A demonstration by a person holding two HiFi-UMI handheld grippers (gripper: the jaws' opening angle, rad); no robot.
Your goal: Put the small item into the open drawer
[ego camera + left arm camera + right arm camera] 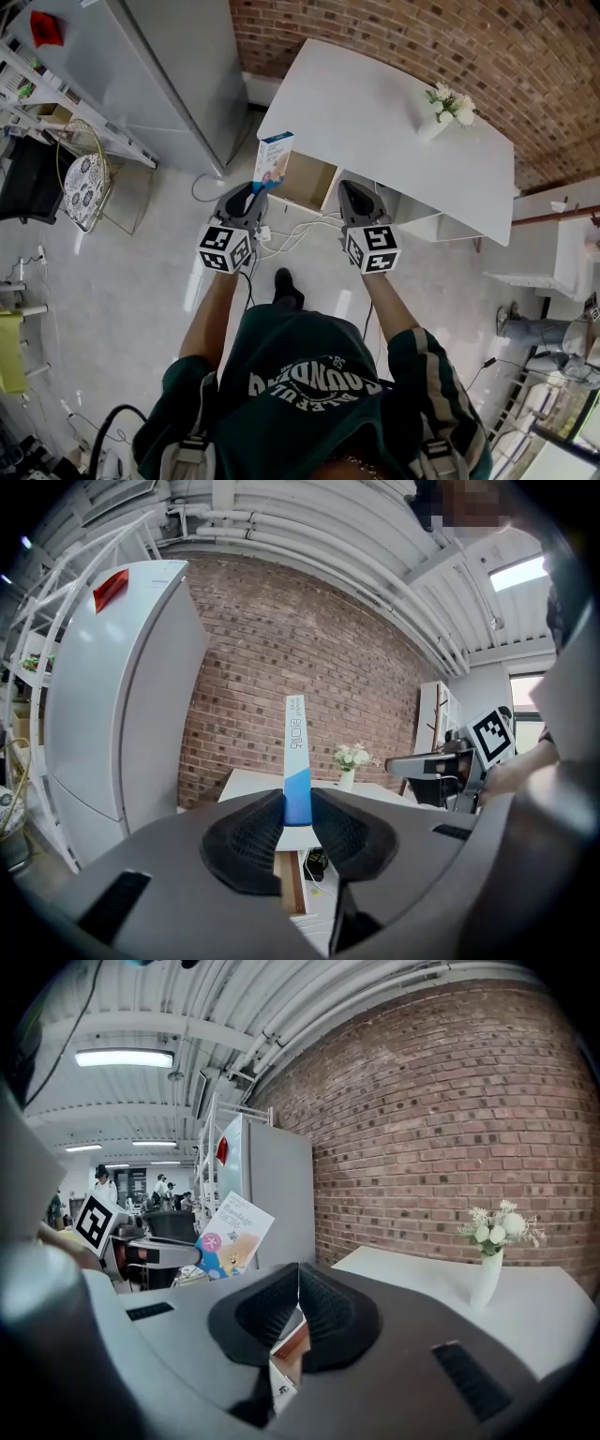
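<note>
Left tongs (255,189) clenched on the small item, a blue-and-white bandage box (274,159); pads pinch its lower blue end. Right tongs (347,187) pressed together with nothing between them.

Key relation, head view: open drawer (309,180), wood inside, under the front edge of the white tabletop (375,103). It lies at about 3 o'clock from the left tongs, just beside the box. The drawer mouth sits between the two tongs. The left is the one loaded, so the drop is its job. Judgement: a short shift toward 3 o'clock, then down.

Box pose: in the left gripper view the box (295,747) shows its thin edge, long axis straight 12-to-6, free end up at 12, standing out of the left tongs (297,810). In the right gripper view its broad printed face (232,1234) leans toward 1 o'clock, at 10 o'clock from the right tongs (298,1290). Box is in the air, not yet over the drawer cavity as far as the head view shows; it touches nothing but the pads.

Vase of flowers (442,111) stands well apart at the tabletop's far side, out of the path.
</note>
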